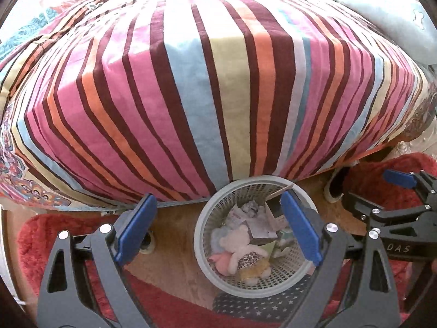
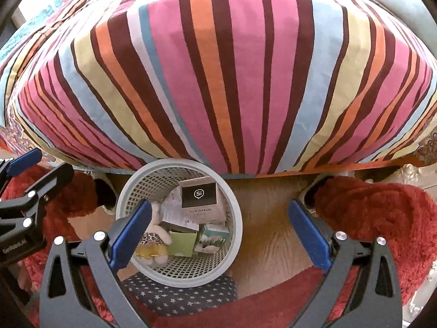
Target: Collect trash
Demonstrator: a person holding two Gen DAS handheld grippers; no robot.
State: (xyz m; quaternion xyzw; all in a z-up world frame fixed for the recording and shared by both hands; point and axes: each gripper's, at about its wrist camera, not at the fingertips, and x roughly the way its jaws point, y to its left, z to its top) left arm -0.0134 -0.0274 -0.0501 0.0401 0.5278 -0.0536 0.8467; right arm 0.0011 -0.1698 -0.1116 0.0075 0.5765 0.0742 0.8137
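Both grippers hover above the floor at the foot of a bed with a striped bedspread [image 1: 207,87], pointing steeply down. The left gripper [image 1: 218,229] has its jaws spread wide, nothing between the blue pads. The right gripper [image 2: 218,235] is likewise wide open and empty.

A grey mesh wastebasket [image 2: 235,218] stands on the wooden floor [image 2: 267,235] right against the bed edge. It sits under the left gripper's right finger and the right gripper's left finger.

Trash is inside the basket:
- a box with a black "Si" label [image 2: 200,194] on top
- crumpled paper sheets [image 1: 251,210]
- a green carton [image 2: 182,240]
- a plush bunny in a leopard-print and yellow outfit [image 1: 245,254], lying at the bottom

A star-print cushion [image 2: 180,292] lies at the near side of the basket. A red shaggy rug [image 2: 382,218] sits to either side.
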